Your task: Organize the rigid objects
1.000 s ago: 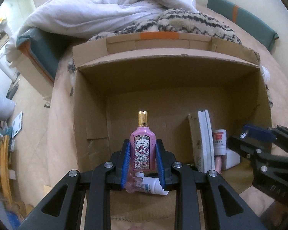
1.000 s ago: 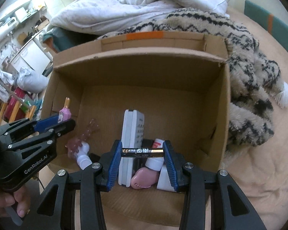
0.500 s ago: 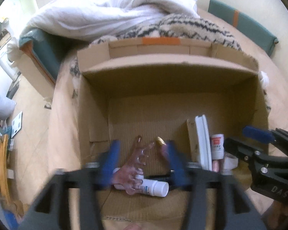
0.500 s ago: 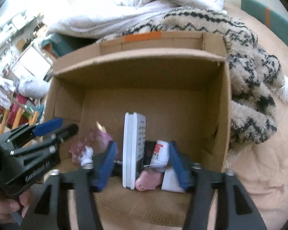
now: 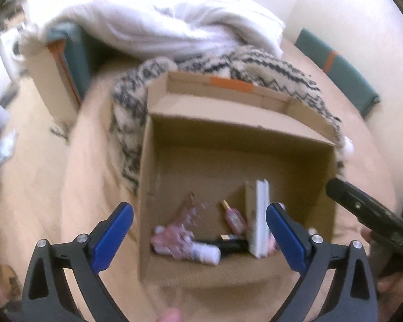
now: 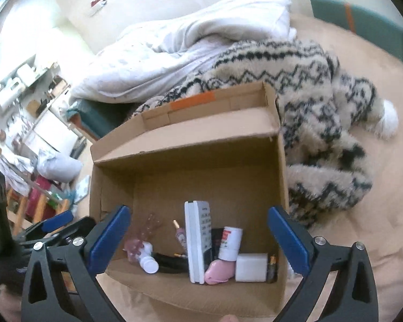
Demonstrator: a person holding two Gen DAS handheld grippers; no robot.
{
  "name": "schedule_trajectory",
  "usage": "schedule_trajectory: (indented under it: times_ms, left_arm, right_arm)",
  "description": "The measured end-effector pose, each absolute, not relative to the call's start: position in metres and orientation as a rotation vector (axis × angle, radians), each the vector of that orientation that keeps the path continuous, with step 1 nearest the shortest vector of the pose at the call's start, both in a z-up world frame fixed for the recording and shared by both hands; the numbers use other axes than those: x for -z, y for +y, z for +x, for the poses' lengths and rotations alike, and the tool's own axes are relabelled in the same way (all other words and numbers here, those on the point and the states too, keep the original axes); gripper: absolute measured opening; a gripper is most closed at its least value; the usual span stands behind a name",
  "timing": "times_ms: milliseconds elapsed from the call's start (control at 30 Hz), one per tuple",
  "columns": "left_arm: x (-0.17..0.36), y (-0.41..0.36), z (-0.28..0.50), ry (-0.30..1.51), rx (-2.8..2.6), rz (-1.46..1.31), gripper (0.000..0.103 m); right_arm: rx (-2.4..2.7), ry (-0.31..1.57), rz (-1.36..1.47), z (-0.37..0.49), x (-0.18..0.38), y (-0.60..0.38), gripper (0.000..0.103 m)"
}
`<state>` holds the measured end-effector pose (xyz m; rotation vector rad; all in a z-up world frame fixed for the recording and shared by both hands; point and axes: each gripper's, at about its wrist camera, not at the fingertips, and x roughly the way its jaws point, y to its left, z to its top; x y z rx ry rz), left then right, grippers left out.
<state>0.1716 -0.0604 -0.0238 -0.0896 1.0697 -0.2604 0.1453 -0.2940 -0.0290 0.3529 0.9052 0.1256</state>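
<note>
Cardboard box [image 6: 278,187] on the bed holds one pink perfume bottle [image 5: 235,218], one white remote [image 6: 198,244] and one battery [image 6: 272,268]. Both the left gripper [image 5: 200,230] and right gripper [image 6: 198,232] have just been opening; their fingers stand wide, empty, above it.

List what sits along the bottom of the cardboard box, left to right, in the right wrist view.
Clear pink hand-shaped piece → white bottle → pink perfume bottle → upright white remote → red-labelled white tube → white block → battery against the box's right wall.
</note>
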Motion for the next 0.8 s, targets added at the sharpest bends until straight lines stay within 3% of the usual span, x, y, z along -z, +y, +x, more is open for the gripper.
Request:
schedule_trajectory:
  times_ms: [300, 467, 800]
  left_arm:
    - [-0.010, -0.026, 0.133, 1.031, 0.216, -0.107, 0.103]
    - [-0.032, -0.013, 0.089, 0.864, 0.110, 0.020, 0.103]
    - [-0.025, -0.009, 0.038, 0.742, 0.057, 0.073, 0.103]
  right_arm:
    - [-0.125, 0.815, 0.331, 0.096, -0.010, -0.290, 0.103]
    - [-0.091, 0.720, 0.342, 0.054, -0.030, -0.296, 0.103]
    - [-0.011, 0.675, 0.240, 0.007, -0.015, -0.283, 0.103]
